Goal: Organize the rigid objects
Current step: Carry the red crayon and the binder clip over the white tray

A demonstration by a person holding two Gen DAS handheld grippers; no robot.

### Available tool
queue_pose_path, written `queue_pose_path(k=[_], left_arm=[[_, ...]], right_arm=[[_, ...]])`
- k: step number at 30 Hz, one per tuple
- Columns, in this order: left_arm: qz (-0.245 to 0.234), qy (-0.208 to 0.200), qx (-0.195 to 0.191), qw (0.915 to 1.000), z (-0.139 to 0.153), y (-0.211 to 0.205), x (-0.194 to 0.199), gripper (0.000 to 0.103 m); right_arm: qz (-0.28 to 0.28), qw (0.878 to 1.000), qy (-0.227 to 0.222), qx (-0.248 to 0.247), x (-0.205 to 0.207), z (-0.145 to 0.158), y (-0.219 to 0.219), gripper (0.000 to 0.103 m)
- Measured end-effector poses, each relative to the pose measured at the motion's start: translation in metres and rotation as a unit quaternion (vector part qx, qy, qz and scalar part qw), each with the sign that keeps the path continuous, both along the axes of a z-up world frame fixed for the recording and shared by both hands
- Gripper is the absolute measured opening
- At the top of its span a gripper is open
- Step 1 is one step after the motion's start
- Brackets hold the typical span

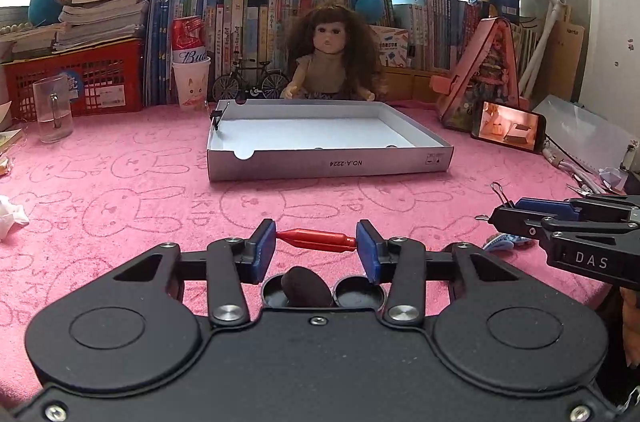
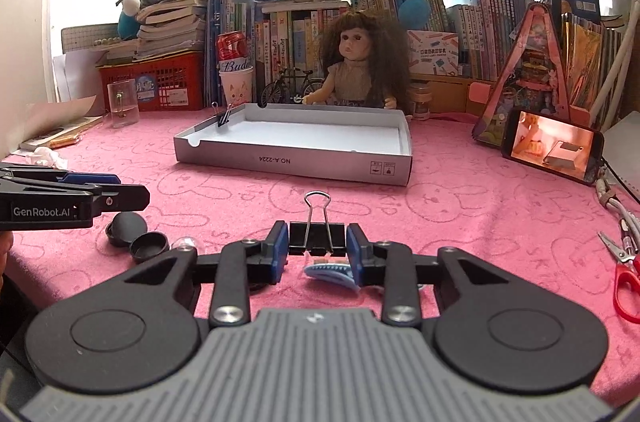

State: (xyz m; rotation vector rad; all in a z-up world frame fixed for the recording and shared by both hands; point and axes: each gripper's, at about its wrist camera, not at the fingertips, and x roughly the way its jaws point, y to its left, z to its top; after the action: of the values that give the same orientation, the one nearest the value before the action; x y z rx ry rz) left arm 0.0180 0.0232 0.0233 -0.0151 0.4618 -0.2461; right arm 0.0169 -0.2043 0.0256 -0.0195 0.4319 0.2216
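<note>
On box wall (image 1: 328, 164), "NO.A-2224"; gripper (image 1: 592, 246), "DAS"

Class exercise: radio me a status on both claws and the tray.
Left claw shut on red cylinder. Right claw shut on black binder clip. Grey tray ahead, path clear.

doll (image 1: 332, 58) behind tray (image 1: 328, 164) — phone (image 1: 508, 126) right

Black tongs (image 1: 316, 242) with blue pads (image 1: 267, 242), silver screws, white "DAS" lettering
</note>
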Motion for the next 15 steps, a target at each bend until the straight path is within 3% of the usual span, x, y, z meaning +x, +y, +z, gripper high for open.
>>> queue_pose_path(k=[15], left_arm=[[0.018,0.026,-0.030,0.9991,0.020,-0.007,0.074,0.041]], right_arm=[[-0.064,0.996,0.025,0.059,0.061,0.014,-0.021,0.036]])
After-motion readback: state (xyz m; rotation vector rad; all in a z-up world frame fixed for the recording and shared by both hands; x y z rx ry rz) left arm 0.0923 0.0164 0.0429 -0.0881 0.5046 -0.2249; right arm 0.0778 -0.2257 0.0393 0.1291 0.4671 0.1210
